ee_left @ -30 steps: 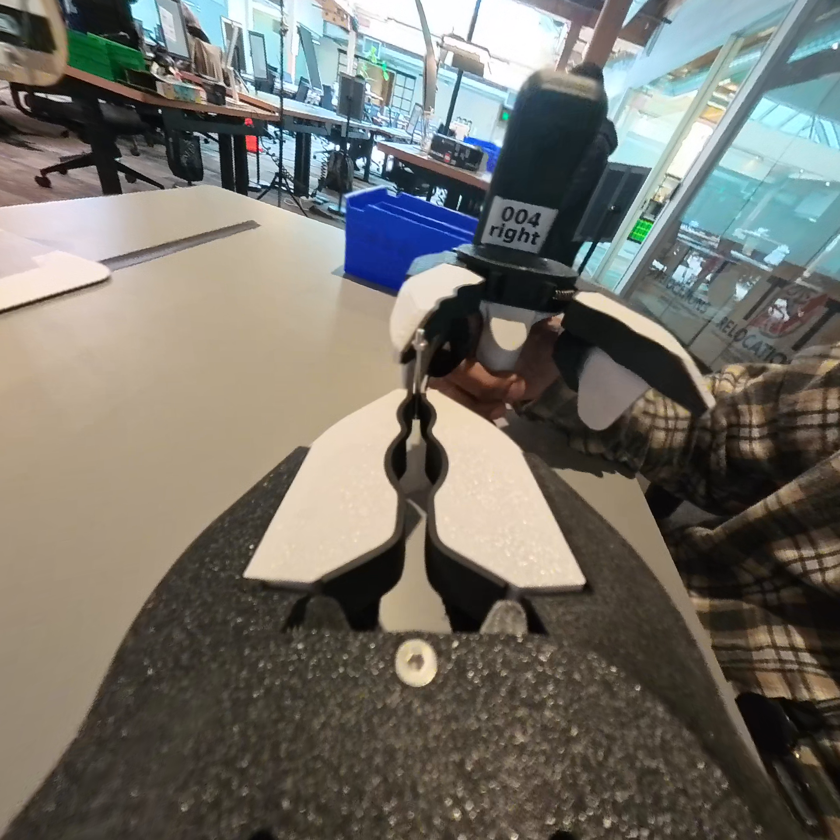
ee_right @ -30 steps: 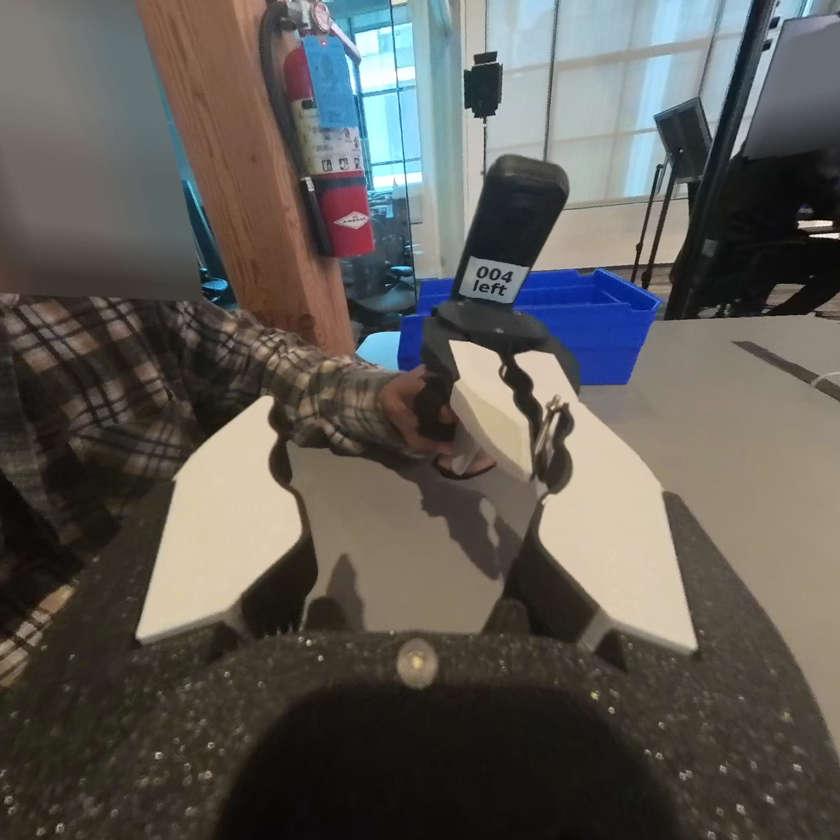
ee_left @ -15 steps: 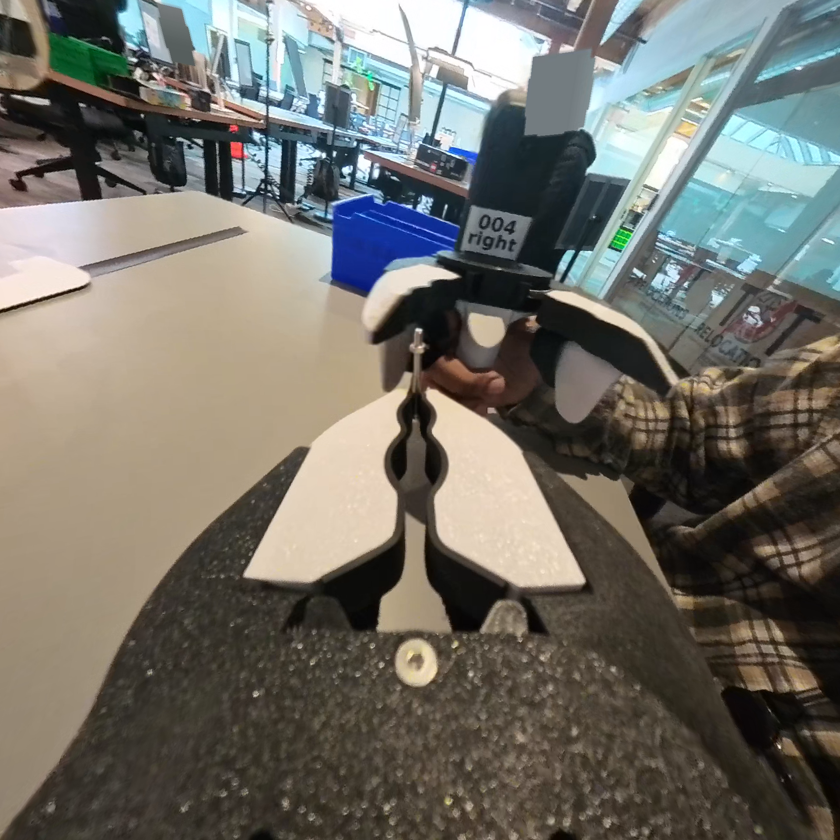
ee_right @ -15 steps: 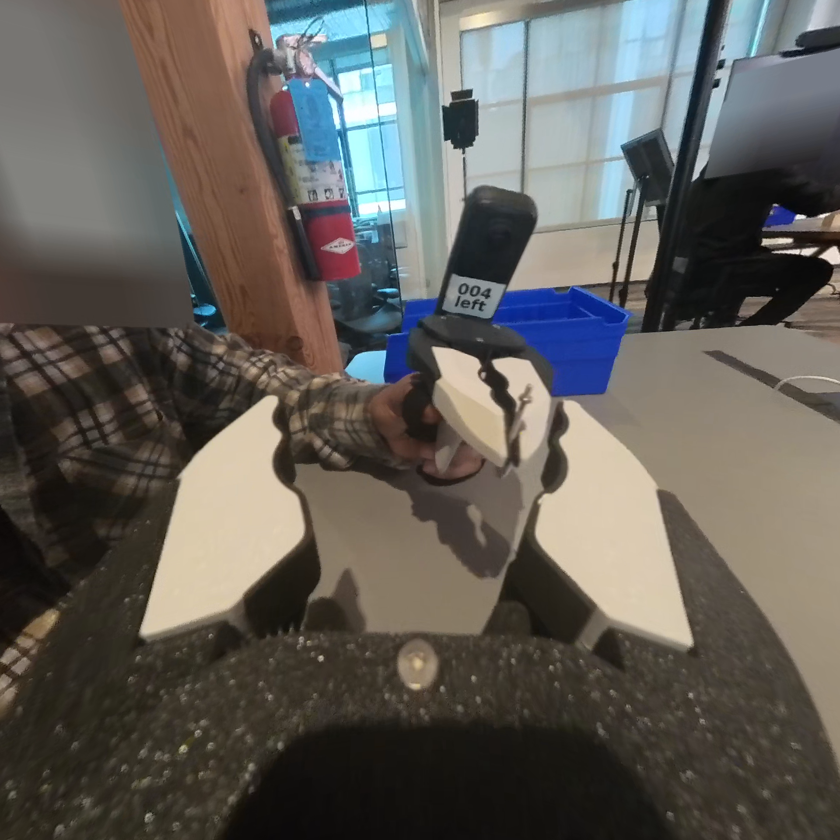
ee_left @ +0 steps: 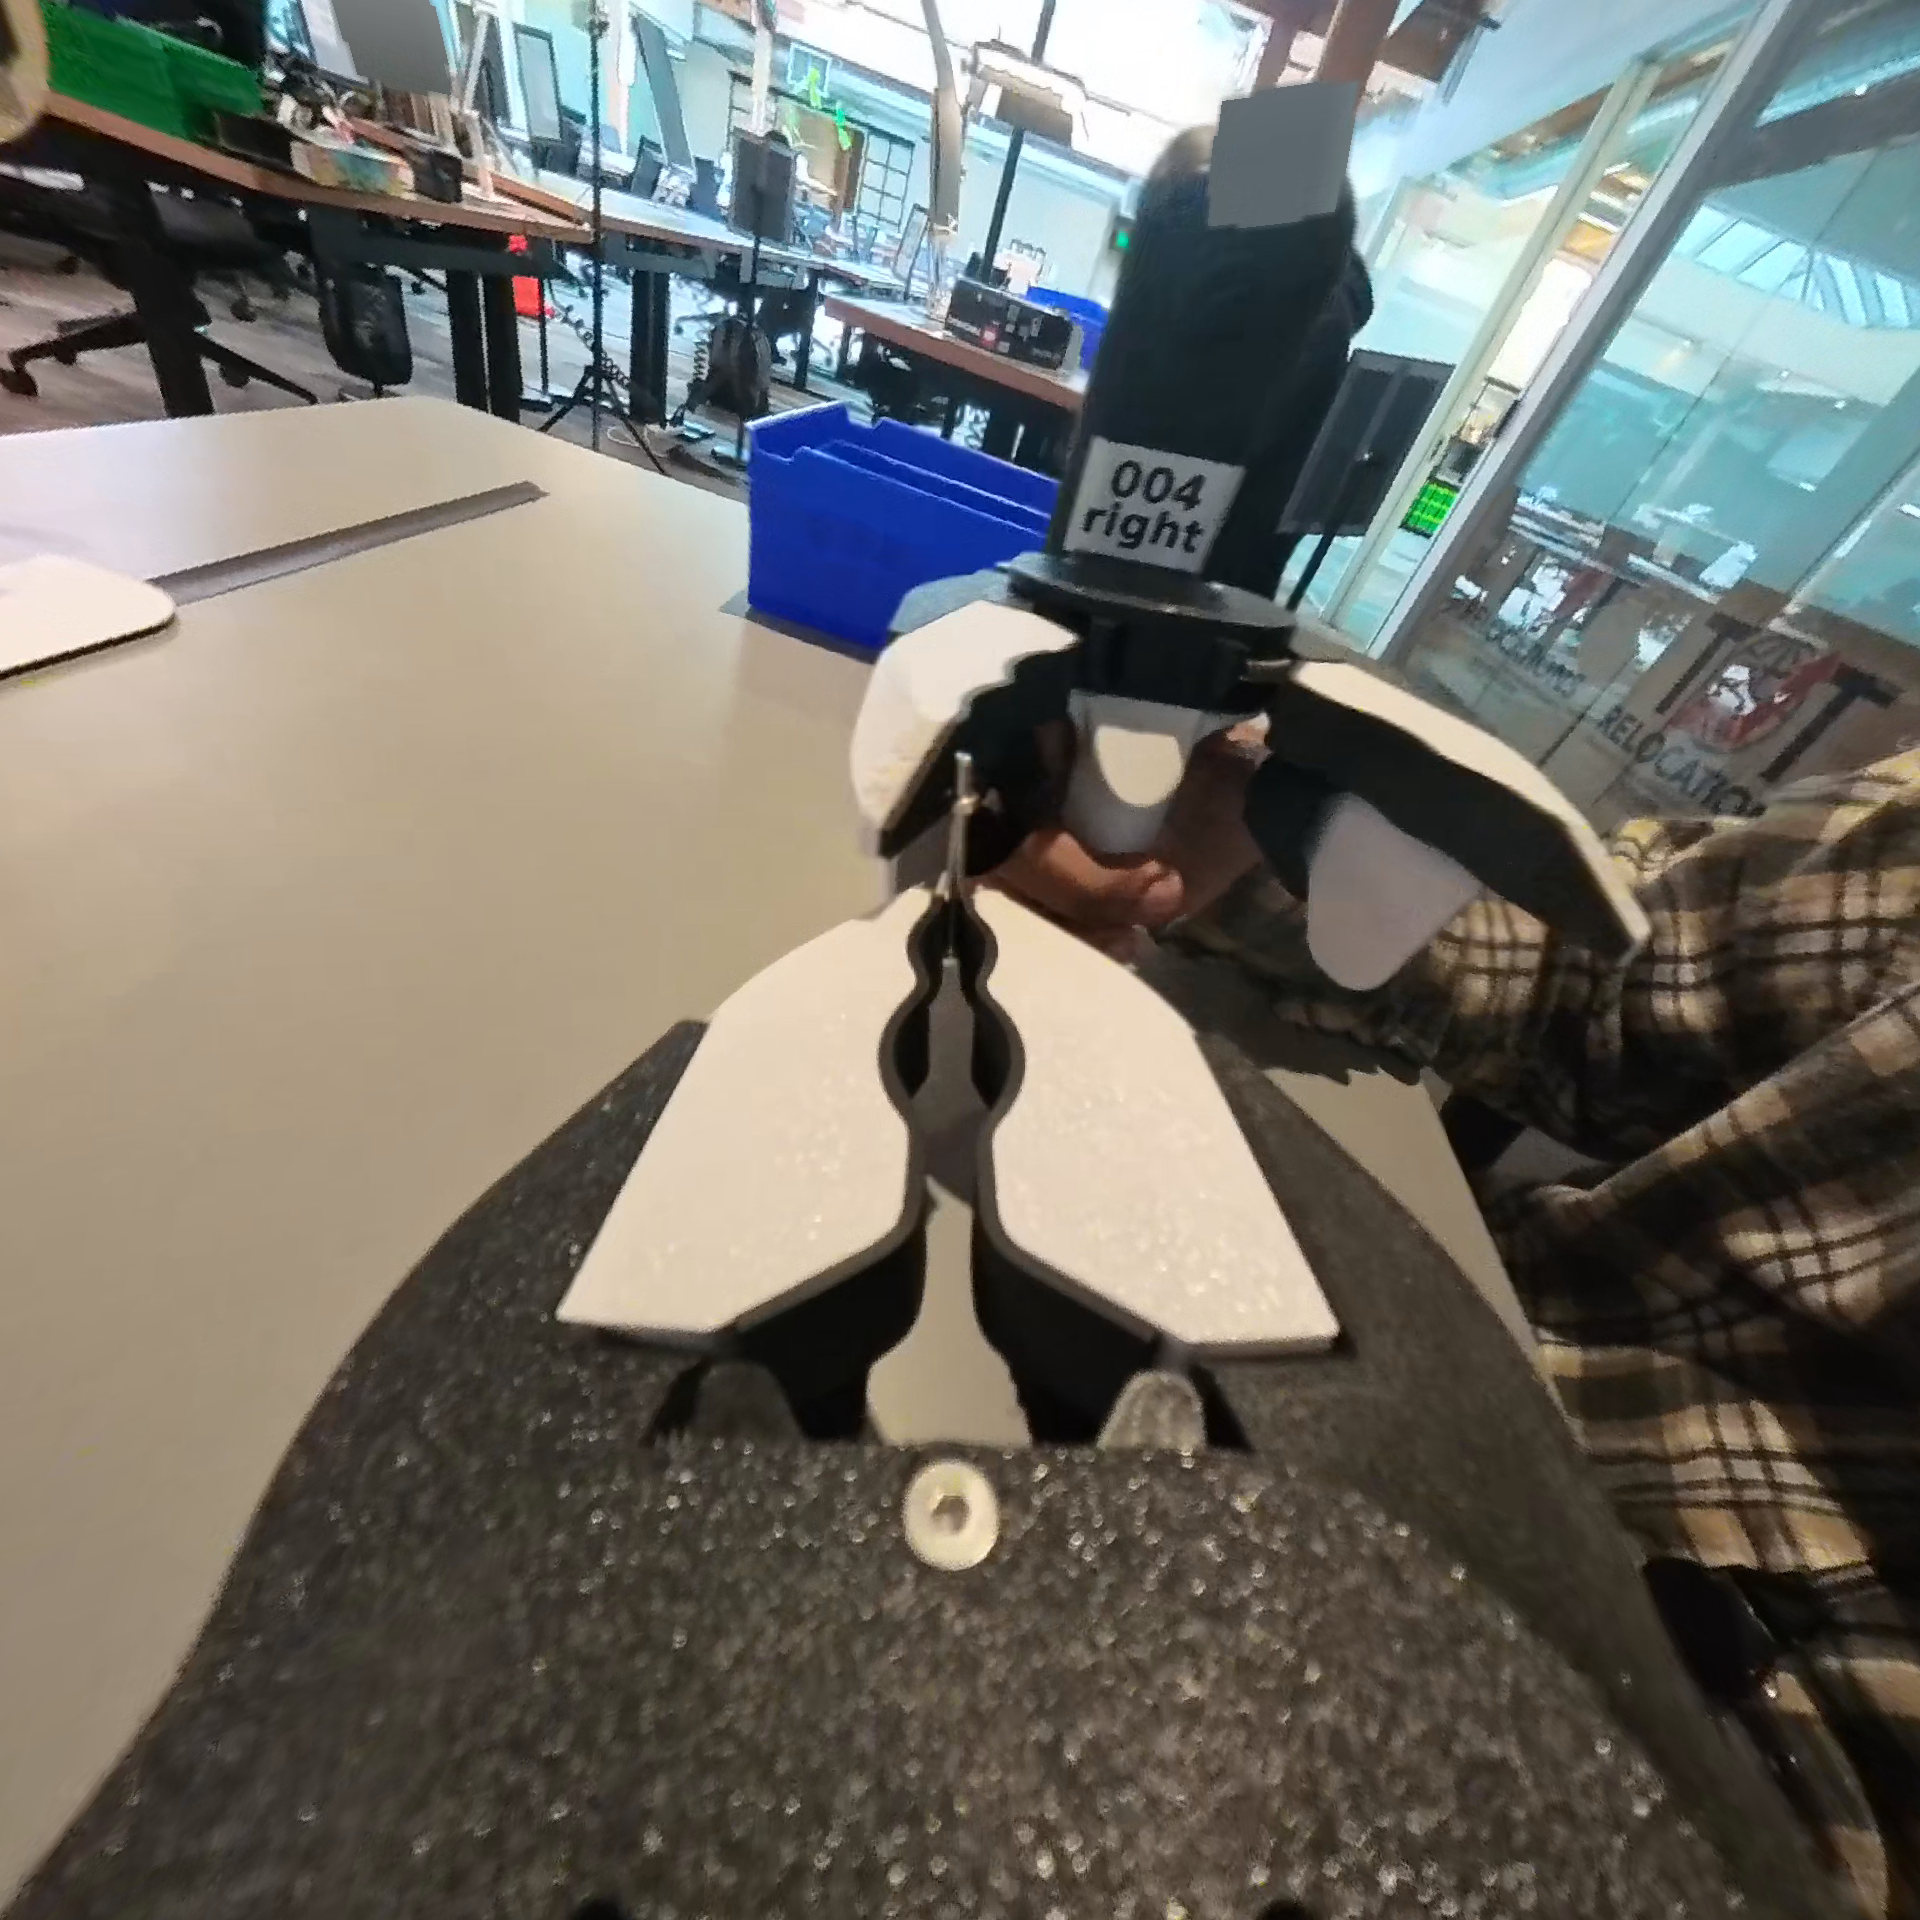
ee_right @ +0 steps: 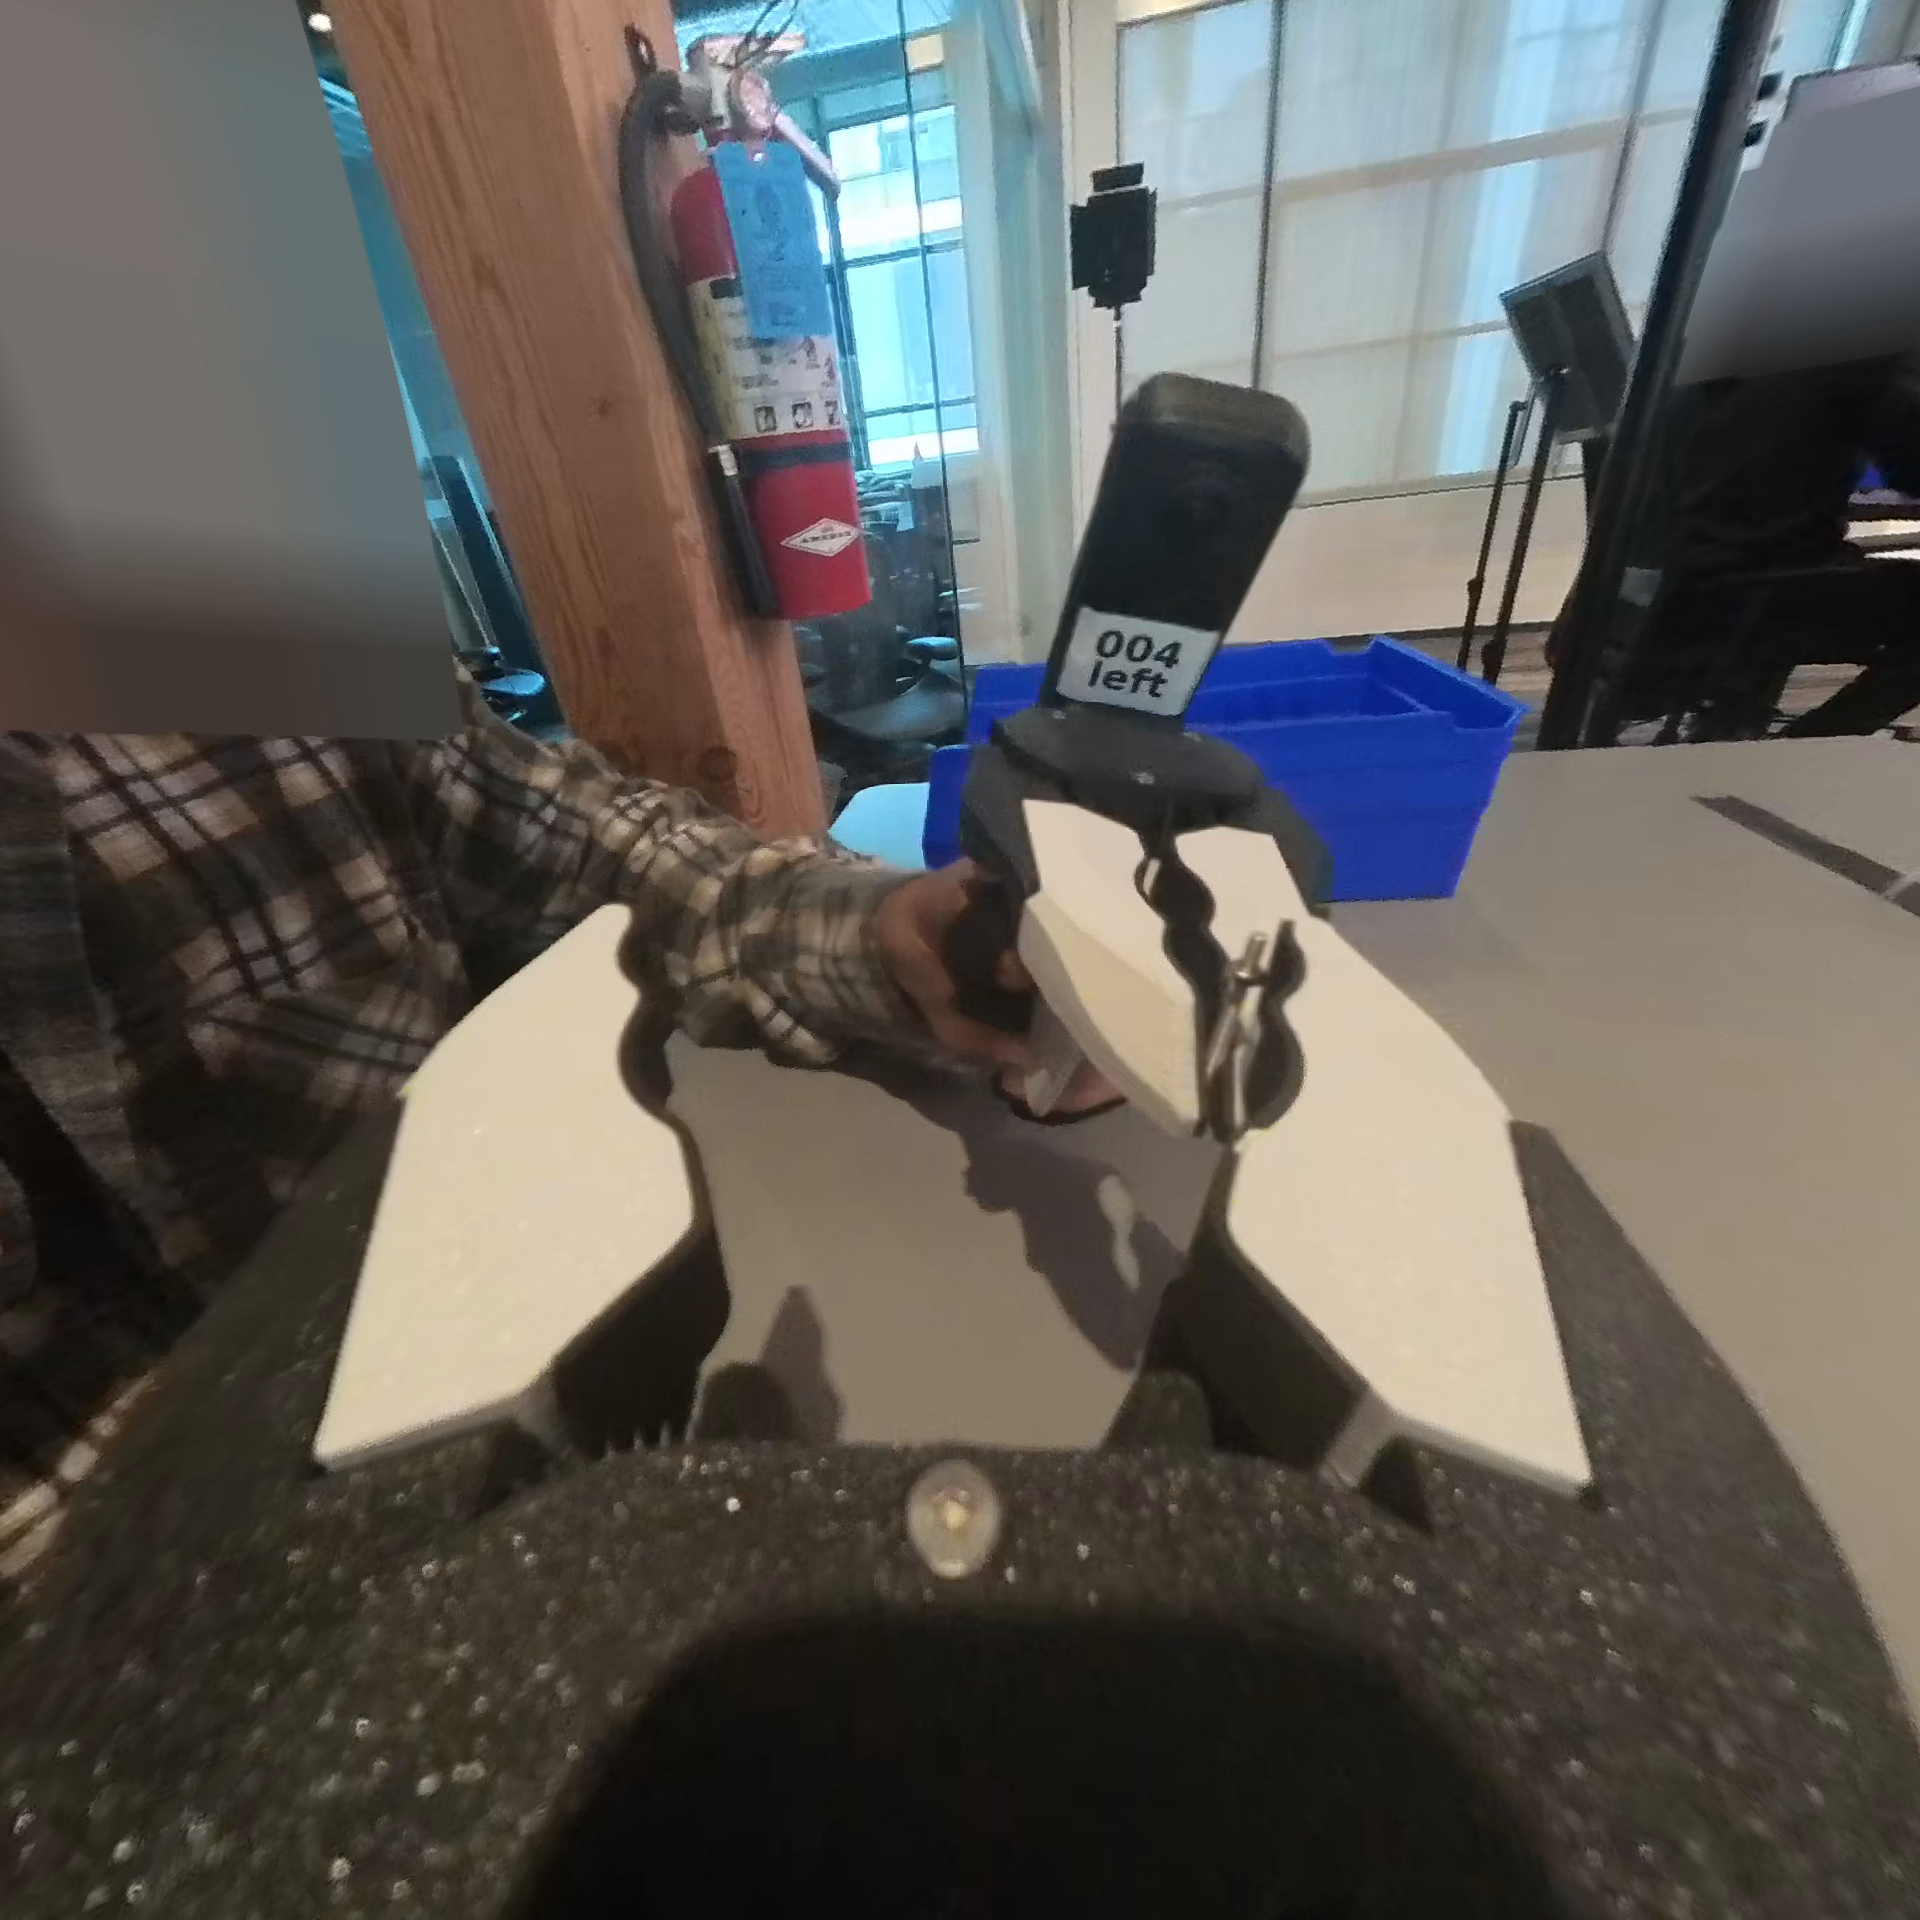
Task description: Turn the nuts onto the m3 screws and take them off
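Observation:
My left gripper is shut on a thin metal m3 screw that sticks up out of its tips. A small nut sits on the shaft near the top. My right gripper faces it, open and empty, with one white finger right beside the screw's top. In the right wrist view my right gripper is wide open. The left gripper holds the screw just in front of my right-hand finger. Both are held above the grey table.
A blue bin stands at the table's far edge, also in the right wrist view. A white pad lies at far left. A plaid-sleeved arm is on the right. A wooden post with a red fire extinguisher stands behind.
Over the last half second the two grippers have come closer again; the screw now sits by the right gripper's finger. The left stays shut on the screw and the right stays open.

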A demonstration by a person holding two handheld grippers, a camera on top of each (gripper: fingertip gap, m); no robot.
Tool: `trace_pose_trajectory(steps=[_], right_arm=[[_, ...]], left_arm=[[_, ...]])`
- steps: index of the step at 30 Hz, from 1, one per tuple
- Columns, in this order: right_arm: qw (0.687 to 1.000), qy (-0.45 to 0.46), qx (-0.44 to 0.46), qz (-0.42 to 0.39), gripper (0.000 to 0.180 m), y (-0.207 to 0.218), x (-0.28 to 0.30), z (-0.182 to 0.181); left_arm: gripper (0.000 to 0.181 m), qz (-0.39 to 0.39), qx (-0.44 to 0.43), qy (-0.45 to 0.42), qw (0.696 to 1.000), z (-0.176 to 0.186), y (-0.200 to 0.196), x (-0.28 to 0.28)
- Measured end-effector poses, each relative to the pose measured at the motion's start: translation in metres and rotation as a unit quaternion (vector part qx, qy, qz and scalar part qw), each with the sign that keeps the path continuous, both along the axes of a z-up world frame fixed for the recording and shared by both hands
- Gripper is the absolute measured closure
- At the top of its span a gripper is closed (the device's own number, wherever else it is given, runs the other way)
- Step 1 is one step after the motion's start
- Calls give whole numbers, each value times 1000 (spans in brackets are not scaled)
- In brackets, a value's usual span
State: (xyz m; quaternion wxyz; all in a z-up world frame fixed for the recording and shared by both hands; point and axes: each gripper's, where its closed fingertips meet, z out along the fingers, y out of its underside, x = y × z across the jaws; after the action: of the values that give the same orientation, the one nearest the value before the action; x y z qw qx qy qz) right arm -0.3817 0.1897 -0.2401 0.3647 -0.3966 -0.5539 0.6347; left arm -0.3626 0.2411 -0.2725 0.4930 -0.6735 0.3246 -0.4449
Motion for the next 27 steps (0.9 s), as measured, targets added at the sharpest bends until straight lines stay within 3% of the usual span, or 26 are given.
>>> trace_pose_trajectory(steps=[3,4,11,17,27], right_arm=[[1000,-6,7,-19,67,6,1,-2],[1000,0,3,-17,74,8,4,0],[1000,6,-8,-12,70,6,2,2],[1000,12,-11,-9,74,7,7,5],[1000,18,-14,-19,71,9,5,7]], left_arm=[[179,19,-22,-19,999,-1,9,-13],[179,26,-23,-22,999,0,11,-17],[179,-10,-8,-12,1000,2,-2,2],[179,19,-20,-30,999,4,9,-17],[179,-12,-6,-27,1000,8,-2,-2]])
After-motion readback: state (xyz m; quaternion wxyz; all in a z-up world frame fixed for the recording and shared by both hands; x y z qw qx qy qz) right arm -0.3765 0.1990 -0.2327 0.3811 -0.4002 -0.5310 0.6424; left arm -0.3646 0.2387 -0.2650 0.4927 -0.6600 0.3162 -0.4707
